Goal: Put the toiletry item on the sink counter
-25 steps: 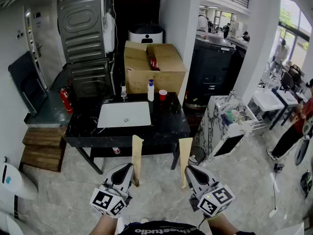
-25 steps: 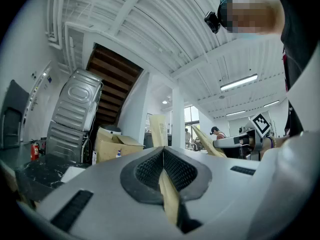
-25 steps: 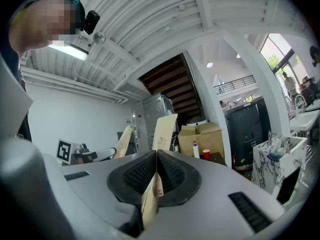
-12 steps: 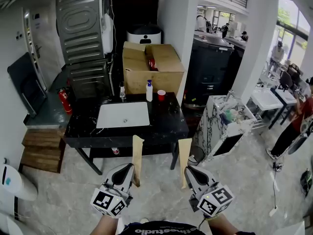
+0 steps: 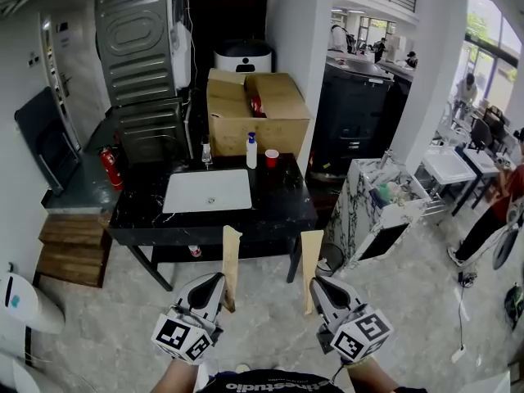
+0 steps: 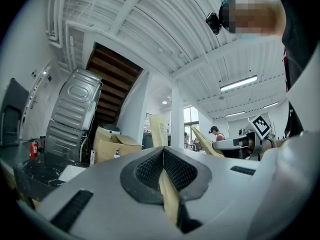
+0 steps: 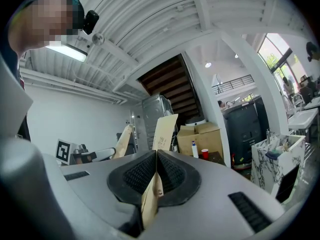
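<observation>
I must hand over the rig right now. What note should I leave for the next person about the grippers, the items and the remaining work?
The left gripper is shut on a tan packet, held upright. The right gripper is shut on a second packet, also upright. The counter stands ahead across the floor, probably out of reach; a basin, bottle and cup are on it.
Done: both packets gripped.
Left: walk up, lay them on the bare black top, open the jaws.

Two grippers (image 5: 214,278) (image 5: 318,281), two paper packets (image 5: 230,260) (image 5: 310,260), one bottle (image 5: 251,151), one red cup (image 5: 272,158), one cardboard box (image 5: 258,113), one sink counter (image 5: 278,203).
</observation>
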Motion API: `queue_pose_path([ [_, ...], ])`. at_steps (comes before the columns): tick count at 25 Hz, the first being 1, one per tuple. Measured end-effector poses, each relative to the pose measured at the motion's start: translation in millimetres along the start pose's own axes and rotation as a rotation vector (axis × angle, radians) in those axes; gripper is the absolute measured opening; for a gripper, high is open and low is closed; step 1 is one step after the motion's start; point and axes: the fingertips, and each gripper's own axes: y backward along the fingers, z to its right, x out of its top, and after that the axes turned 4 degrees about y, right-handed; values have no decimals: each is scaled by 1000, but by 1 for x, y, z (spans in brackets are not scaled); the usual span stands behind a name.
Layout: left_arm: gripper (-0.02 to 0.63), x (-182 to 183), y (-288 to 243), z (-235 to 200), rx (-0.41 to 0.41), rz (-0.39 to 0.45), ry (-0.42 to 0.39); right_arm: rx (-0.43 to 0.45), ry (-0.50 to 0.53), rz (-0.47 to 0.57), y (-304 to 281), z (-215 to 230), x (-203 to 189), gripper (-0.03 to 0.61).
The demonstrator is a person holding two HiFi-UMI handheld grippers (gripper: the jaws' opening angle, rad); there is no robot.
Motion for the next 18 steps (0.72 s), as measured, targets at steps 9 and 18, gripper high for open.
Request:
queue_pose_path([
  [9, 15, -5, -9, 10, 3, 0, 6, 10, -27, 4, 10, 14, -2, 43],
  [18, 15, -8, -29, 42, 20, -4, -7, 39, -28, 3, 31, 41, 3, 43],
])
